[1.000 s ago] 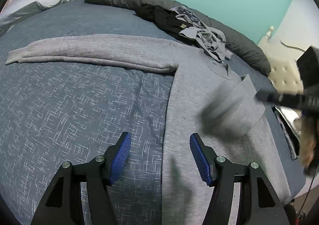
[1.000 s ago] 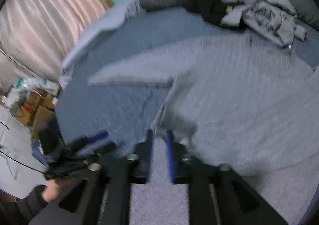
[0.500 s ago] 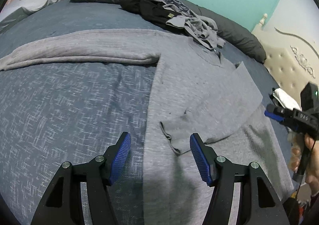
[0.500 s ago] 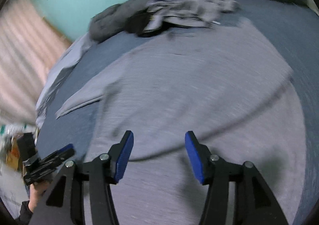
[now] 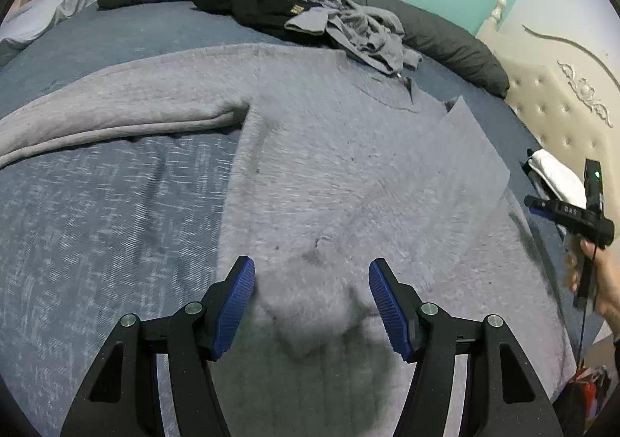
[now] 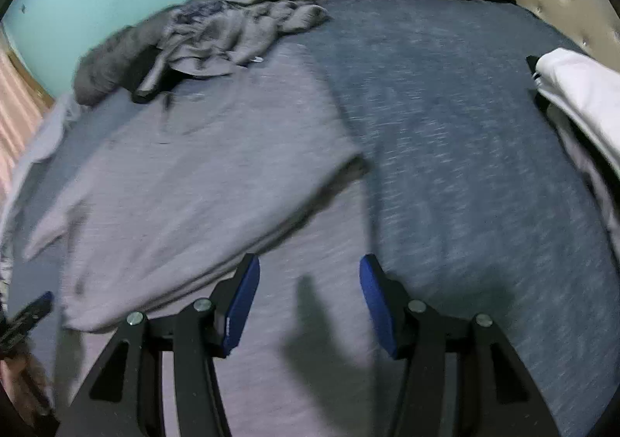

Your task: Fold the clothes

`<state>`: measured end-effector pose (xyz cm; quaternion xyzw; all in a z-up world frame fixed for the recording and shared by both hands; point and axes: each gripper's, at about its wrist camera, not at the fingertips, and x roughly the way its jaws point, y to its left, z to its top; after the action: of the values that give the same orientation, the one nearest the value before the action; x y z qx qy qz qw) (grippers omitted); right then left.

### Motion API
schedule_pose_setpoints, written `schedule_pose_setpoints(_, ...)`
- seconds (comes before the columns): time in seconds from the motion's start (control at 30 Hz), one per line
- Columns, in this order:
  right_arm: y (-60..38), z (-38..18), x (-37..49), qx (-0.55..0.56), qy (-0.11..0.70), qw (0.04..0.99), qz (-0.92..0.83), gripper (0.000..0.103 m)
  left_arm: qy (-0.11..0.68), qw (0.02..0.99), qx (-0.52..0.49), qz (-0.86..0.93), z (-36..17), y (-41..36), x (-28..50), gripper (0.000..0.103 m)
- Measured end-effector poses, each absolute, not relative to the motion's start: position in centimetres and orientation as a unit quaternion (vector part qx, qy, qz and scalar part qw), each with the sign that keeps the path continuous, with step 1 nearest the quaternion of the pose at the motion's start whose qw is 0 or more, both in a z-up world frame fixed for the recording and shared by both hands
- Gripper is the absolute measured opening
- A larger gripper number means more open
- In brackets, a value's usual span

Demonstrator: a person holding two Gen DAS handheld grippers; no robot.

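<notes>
Grey knit sweater lies flat mid-bed, one sleeve folded across the chest, one stretched toward the bed's left edge. Left hand-held gripper spread, empty, over the folded cuff; right hand-held gripper spread, empty, above the hem. Risk — a deep pinch could catch the layer beneath and drag the fold. Count: one sweater, one crumpled clothes pile at the far edge.

A fuzzy, matt knit is presented by the grey sweater. The bedcover is coarse woven cloth; the gripper pads are ribbed blue rubber.
</notes>
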<state>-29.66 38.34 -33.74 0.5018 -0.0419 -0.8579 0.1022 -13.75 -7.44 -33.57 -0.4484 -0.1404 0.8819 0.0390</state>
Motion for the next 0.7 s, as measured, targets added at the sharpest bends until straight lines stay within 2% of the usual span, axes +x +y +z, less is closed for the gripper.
schedule_pose_setpoints(0.4, 39.3, -36.8, -35.7, 0.511, 0.04, 0.074, -0.855, 0.055, -0.126, 0.028, -0.473, 0.872, -36.3, -6.8, -15.8, 0.065)
schedule_pose_setpoints(0.63, 39.5, -37.1, -37.6, 0.485, 0.057, 0.059, -0.871, 0.054, -0.115, 0.026, -0.477, 0.871, -36.6, -6.4, -15.9, 0.065)
schedule_pose_setpoints(0.7, 40.3, -37.0, -37.6, 0.478, 0.047, 0.049, -0.876, 0.051, -0.117, 0.024, -0.48, 0.869, -36.8, -6.4, -16.0, 0.065)
